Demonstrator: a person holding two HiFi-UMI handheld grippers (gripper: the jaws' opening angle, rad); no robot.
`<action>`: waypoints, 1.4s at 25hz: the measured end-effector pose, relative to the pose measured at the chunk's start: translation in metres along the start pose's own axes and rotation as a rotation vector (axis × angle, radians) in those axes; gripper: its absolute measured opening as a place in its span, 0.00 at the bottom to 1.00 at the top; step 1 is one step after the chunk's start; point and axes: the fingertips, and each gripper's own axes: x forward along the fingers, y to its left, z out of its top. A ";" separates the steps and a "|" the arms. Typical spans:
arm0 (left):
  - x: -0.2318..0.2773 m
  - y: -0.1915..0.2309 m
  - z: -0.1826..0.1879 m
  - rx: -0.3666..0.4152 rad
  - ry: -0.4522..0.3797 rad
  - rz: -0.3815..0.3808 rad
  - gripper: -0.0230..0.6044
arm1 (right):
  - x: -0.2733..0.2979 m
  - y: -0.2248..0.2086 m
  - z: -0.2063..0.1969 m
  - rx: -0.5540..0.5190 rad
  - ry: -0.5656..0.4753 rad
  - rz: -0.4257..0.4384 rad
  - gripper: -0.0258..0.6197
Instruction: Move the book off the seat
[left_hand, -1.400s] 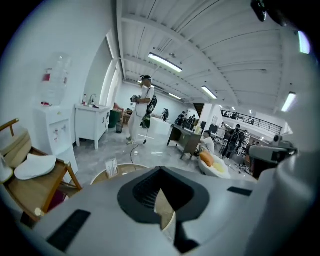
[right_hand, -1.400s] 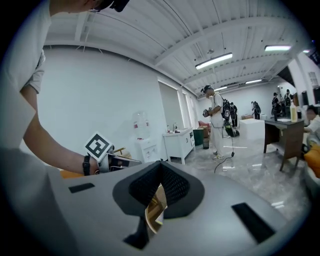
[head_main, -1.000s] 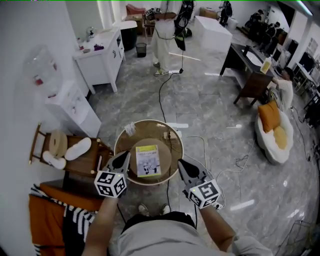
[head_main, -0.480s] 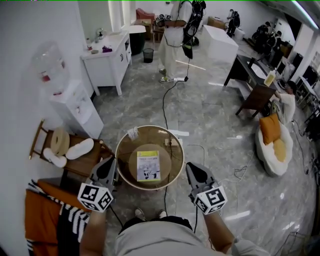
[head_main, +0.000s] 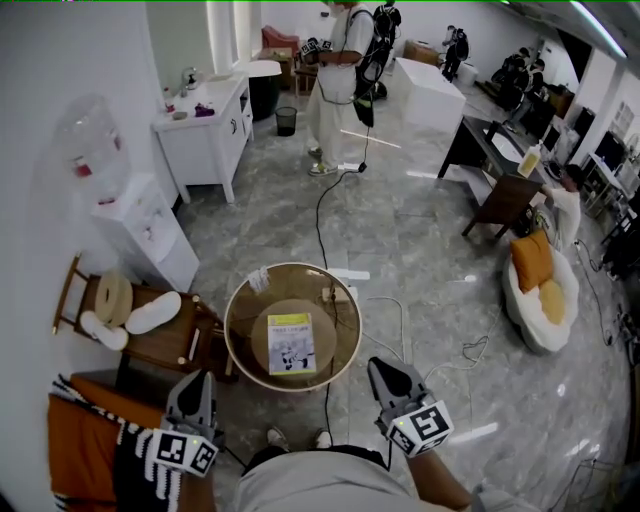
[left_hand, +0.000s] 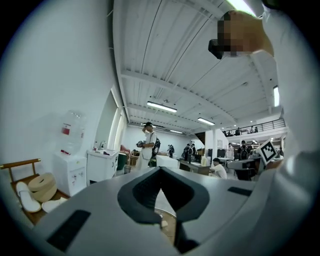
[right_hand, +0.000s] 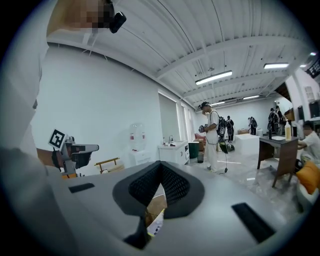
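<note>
Now that both have drawn back from the seat (head_main: 326, 342), the left gripper (head_main: 196, 378) and right gripper (head_main: 381, 366) hang on its near side, jaws closed and empty, while the book (head_main: 291, 343) lies flat at its centre, so the pickup looks not yet begun.

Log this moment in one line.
book: flat on seat, untouched | left gripper: jaws shut, empty | right gripper: jaws shut, empty

left tool (head_main: 196, 382) and right tool (head_main: 384, 369) pulled back from book (head_main: 291, 343).
</note>
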 end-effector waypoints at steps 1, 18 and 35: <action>-0.005 0.000 -0.002 -0.011 0.002 0.014 0.06 | -0.003 0.001 0.002 0.002 -0.003 -0.004 0.07; 0.033 -0.021 0.007 -0.036 -0.045 -0.082 0.06 | 0.026 0.018 0.019 -0.033 -0.032 0.012 0.07; 0.011 0.005 0.016 -0.039 -0.050 -0.044 0.06 | 0.043 0.032 0.017 -0.002 -0.040 0.012 0.07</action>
